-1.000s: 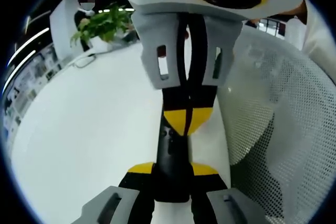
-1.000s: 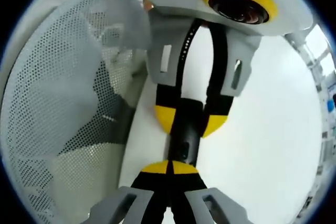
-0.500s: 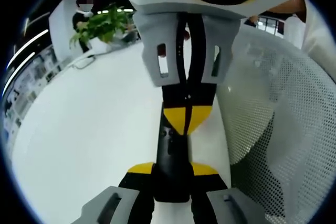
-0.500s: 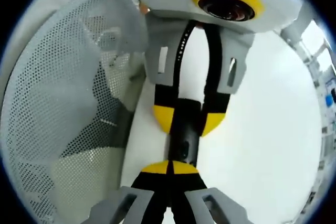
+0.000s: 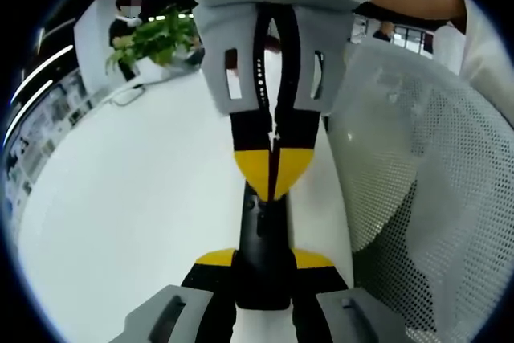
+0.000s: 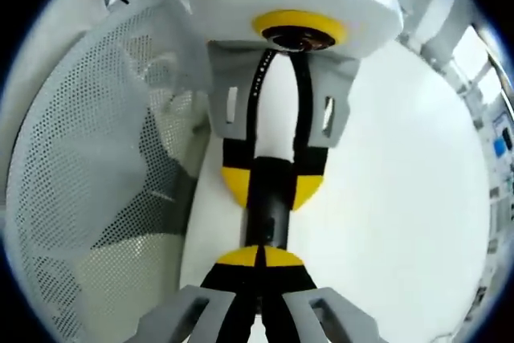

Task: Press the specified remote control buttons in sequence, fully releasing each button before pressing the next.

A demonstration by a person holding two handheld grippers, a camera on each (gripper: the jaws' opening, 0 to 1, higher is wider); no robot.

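left gripper (image 5: 263, 256) jaws clamped on near end of black remote (image 5: 262, 234), held above white worktop (image 5: 136, 198). right gripper (image 5: 271, 168) enters from top, yellow tips pressed together, touching remote's far end. plant (image 5: 157, 34) at far left edge of worktop. mesh chair (image 5: 426, 190) on right.

right gripper view: right gripper (image 6: 261, 256) jaws closed, tips at remote (image 6: 267, 210); left gripper (image 6: 271, 186) grips its far end.

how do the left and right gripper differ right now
The left gripper has jaws apart, clamped on the black remote; the right gripper has jaws shut together, holding nothing. The left gripper holds one end of the black remote by its sides; the right gripper meets its other end with joined tips. Both have yellow tips and face each other.
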